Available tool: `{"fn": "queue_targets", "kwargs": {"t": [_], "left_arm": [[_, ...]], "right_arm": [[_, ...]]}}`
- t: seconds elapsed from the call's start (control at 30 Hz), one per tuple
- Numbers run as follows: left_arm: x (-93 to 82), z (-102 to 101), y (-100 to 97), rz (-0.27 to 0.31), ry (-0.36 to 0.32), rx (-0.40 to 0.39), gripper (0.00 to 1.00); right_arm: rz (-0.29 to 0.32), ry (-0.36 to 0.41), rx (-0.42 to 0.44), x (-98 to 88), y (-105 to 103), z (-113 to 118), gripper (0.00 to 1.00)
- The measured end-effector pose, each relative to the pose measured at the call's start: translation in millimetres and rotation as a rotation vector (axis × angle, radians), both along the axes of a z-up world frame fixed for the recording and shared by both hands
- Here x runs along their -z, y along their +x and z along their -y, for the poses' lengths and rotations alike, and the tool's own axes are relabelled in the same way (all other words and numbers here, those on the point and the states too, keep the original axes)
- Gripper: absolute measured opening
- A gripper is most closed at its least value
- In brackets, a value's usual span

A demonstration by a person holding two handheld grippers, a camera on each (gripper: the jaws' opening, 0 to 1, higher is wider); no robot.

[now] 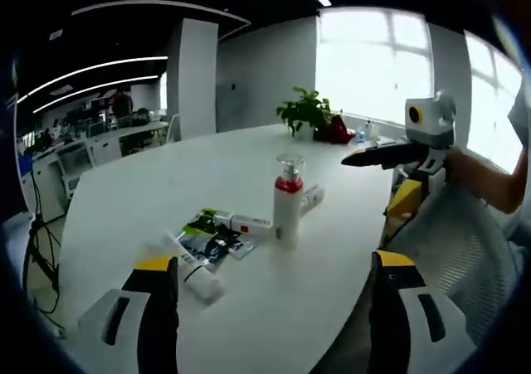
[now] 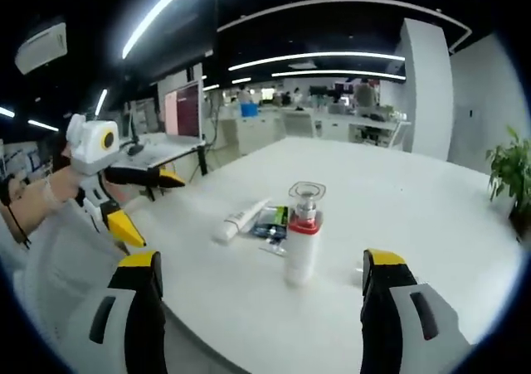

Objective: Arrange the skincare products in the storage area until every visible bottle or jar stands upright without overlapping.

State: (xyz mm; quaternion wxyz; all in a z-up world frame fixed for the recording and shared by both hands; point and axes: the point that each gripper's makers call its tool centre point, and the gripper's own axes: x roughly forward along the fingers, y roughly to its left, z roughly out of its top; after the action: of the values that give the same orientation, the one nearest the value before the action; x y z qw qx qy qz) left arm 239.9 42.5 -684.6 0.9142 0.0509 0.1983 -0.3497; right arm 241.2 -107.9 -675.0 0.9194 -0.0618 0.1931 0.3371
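Left gripper view: left gripper (image 1: 274, 308) released; pump bottle (image 1: 288, 200) upright on counter (image 1: 249, 324); right gripper (image 2: 261, 308) released, holding nothing.

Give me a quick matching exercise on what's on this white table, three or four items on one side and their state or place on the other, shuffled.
Things:
1. spray bottle with red collar
2. white tube
3. potted plant
4. left tongs

States or places:
A. lying flat on the white table
B. at the far edge, near the window
C. open, holding nothing
D. standing upright, clear cap on top

Pairs: 1-D, 2-A, 3-B, 4-C
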Motion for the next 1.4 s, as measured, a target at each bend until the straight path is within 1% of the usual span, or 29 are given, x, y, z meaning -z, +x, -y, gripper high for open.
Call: {"fn": "queue_targets", "kwargs": {"t": [0.07, 0.1, 0.17, 0.23, 0.27, 0.3, 0.43, 0.47, 0.53, 0.63, 0.73, 0.8, 0.87, 0.93, 0.97, 1.0, 1.03, 1.13, 1.2, 1.27, 1.37, 1.4], "left_arm": [[1.6, -3.0, 0.7, -0.006, 0.004, -0.013, 0.99], [1.2, -4.0, 0.8, 0.000, 0.004, -0.013, 0.99], [-3.1, -0.8, -0.2, 0.006, -0.037, -0.022, 0.99], [-0.4, 0.7, -3.1, 0.006, -0.024, -0.015, 0.99], [3.4, -0.4, -4.1, -0.003, -0.003, -0.017, 0.99], [5.2, -0.8, -4.5, -0.008, 0.005, -0.018, 0.99], [6.7, -5.2, -3.9, -0.025, -0.016, -0.024, 0.99], [7.0, -7.0, -2.9, -0.025, -0.014, -0.028, 0.99], [8.1, -10.2, -2.0, -0.019, 0.010, -0.043, 0.99], [9.3, -9.0, -5.3, -0.030, 0.009, -0.046, 0.99], [8.6, -8.8, -5.1, -0.025, 0.009, -0.039, 0.99], [10.6, -8.8, -5.7, -0.034, 0.022, -0.029, 0.98], [10.0, -6.7, -7.0, -0.035, 0.026, -0.028, 0.99], [6.9, -2.3, -8.5, -0.024, 0.017, -0.021, 0.99], [6.0, 0.0, -9.5, -0.028, 0.012, -0.020, 0.98], [5.6, 0.9, -10.1, -0.022, 0.005, -0.018, 0.98], [7.0, 0.0, -11.5, -0.030, 0.009, -0.014, 0.98], [9.6, -6.0, -10.2, -0.038, 0.020, -0.026, 0.98], [4.3, -5.2, -8.5, -0.030, 0.020, -0.030, 0.98], [-2.6, -2.5, -5.3, 0.001, 0.001, -0.022, 0.98], [-1.3, -3.1, -5.4, -0.005, -0.001, -0.022, 0.98], [1.1, -4.2, -6.7, -0.011, 0.012, -0.023, 0.98]], "right_arm": [[-0.016, -0.002, 0.004, 3.1, 0.6, 0.9, 0.99], [-0.026, 0.005, 0.008, 4.4, 0.8, 1.6, 0.99], [-0.048, 0.018, 0.021, 7.0, 0.1, 3.3, 0.99], [-0.046, 0.019, 0.030, 6.8, 0.4, 4.9, 0.99], [-0.041, 0.017, 0.041, 6.0, 1.5, 6.7, 0.99], [-0.036, 0.016, 0.047, 5.6, 2.5, 7.9, 0.99], [-0.039, 0.019, 0.061, 5.9, 3.6, 10.9, 0.99], [-0.043, 0.017, 0.063, 6.8, 4.4, 11.7, 0.99], [-0.054, 0.017, 0.063, 9.4, 5.6, 11.9, 0.99], [-0.073, 0.013, 0.055, 13.1, 3.2, 11.1, 0.99], [-0.066, 0.011, 0.052, 12.2, 2.9, 10.6, 0.99], [-0.065, 0.013, 0.049, 11.9, 3.0, 10.0, 0.99], [-0.070, 0.011, 0.044, 12.6, 3.2, 9.6, 0.99], [-0.067, 0.005, 0.042, 12.7, 4.3, 10.4, 0.99], [-0.064, 0.006, 0.048, 13.0, 5.2, 11.7, 0.99], [-0.076, 0.009, 0.056, 15.0, 4.0, 12.8, 0.99], [-0.086, 0.012, 0.052, 15.9, 2.7, 12.2, 0.99], [-0.084, 0.012, 0.042, 15.8, 2.3, 8.9, 0.99], [-0.064, -0.009, 0.040, 14.0, 5.4, 10.5, 0.99], [-0.069, -0.011, 0.049, 14.8, 7.1, 13.1, 0.99], [-0.074, 0.006, 0.044, 13.7, 4.9, 11.3, 0.99], [-0.075, 0.008, 0.034, 13.1, 3.5, 9.0, 0.99]]}}
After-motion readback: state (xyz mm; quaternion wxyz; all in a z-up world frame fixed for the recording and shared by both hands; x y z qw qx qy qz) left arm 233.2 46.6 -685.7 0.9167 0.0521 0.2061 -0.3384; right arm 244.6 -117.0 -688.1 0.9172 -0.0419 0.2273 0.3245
